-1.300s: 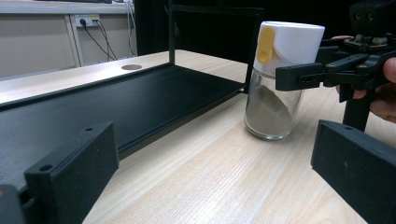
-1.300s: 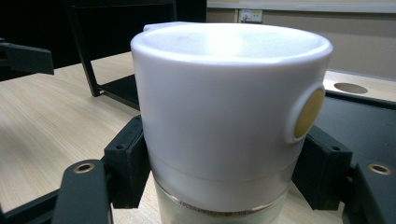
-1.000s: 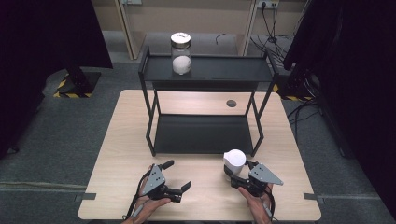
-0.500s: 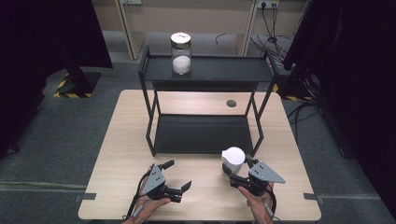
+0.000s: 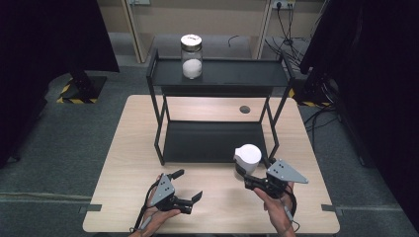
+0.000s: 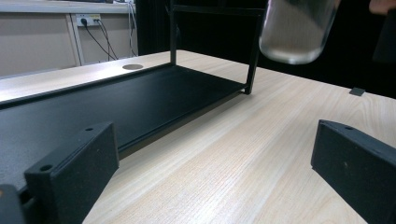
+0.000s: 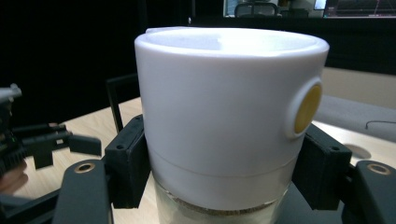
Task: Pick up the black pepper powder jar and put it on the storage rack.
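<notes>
The right gripper (image 5: 245,175) clamps one white-lidded jar (image 5: 247,157) above the table's (image 5: 123,148) near right, just before the rack (image 5: 217,140), the left gripper (image 5: 190,186) gapes empty near left, and a second jar (image 5: 191,56) tops the rack.

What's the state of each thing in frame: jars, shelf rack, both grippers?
White-lidded jar: lid on, held upright off the table.
Right gripper: jaws shut on the white-lidded jar.
Left gripper: jaws open, nothing between them.
Glass jar: lid on, upright on the top shelf.
Black rack: upright, lower shelf bare.
</notes>
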Motion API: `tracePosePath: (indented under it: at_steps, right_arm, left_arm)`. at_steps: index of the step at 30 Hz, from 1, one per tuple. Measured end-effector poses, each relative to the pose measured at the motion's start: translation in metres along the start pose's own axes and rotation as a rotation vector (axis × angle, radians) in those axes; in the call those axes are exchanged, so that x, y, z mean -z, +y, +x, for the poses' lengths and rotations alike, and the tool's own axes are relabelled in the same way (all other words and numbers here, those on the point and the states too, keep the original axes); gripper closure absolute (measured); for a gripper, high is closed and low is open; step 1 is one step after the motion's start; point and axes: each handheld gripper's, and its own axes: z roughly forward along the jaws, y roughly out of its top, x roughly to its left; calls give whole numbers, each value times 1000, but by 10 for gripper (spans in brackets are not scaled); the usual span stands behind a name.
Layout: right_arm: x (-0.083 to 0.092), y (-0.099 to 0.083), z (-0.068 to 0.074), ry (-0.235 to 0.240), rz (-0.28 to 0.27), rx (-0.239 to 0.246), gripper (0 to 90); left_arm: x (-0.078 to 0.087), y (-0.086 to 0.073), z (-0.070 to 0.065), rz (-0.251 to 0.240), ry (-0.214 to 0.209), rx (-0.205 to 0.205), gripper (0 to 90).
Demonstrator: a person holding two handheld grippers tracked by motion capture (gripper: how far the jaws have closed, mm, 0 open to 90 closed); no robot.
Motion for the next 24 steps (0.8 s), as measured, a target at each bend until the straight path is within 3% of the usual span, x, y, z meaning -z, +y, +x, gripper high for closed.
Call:
tracePosePath:
  at_steps: [2,16,20,24]
  right_arm:
    - [-2,14,-1,1,4,7,308]
    - [-10,59,-8,40,-2,-4,308]
    - [-14,74,-7,35,13,15,308]
    - [-19,87,-14,55,9,-11,308]
  left_arm:
    - [0,0,0,0,0,3,2]
    - [0,0,1,3,-3,8,2]
    - [0,0,0,0,-2,6,2]
    - [0,0,1,3,-2,7,2]
